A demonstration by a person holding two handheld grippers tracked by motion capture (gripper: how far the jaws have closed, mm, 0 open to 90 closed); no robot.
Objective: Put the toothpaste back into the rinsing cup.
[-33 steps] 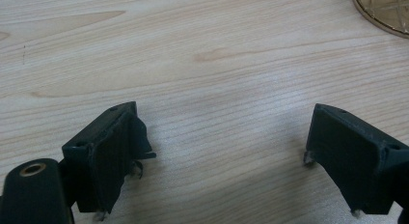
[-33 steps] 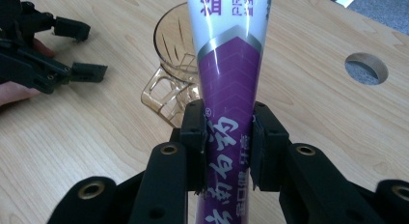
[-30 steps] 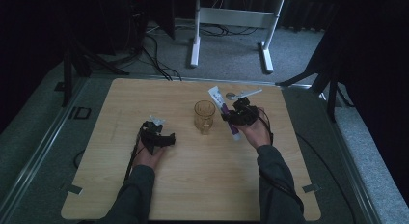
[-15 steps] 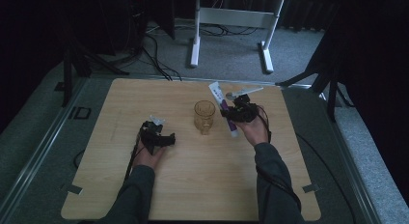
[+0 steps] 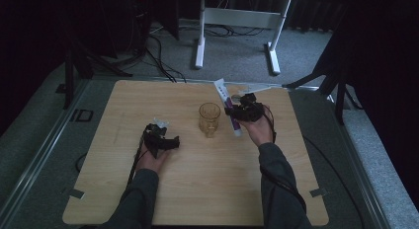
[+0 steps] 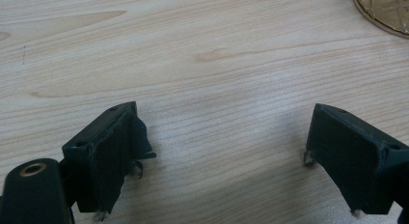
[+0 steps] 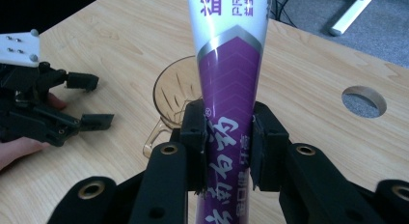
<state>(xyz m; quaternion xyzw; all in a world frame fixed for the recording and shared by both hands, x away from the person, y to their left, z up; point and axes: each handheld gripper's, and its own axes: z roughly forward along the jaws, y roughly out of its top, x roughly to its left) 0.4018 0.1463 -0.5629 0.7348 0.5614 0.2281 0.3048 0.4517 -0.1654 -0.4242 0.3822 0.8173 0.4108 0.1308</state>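
A purple and white toothpaste tube [image 7: 226,89] is clamped between the jaws of my right gripper [image 7: 226,147], its white end pointing away from the camera. In the high view that tube [image 5: 228,104] slants just right of an amber glass mug [image 5: 209,119] at the table's middle, with the right gripper [image 5: 245,111] beside it. The mug [image 7: 176,97] stands behind the tube in the right gripper view. My left gripper [image 5: 165,141] rests low on the table left of the mug, open, with bare wood between its jaws [image 6: 217,156].
The wooden table [image 5: 123,105] has a round cable hole [image 7: 364,100] near its far right edge. A white desk frame [image 5: 237,21] and cables lie on the grey carpet beyond. The mug's base [image 6: 383,11] shows at the top right of the left gripper view.
The right gripper and the tube have shifted slightly; the tube's white end tilts a little more upright. The left gripper has not moved.
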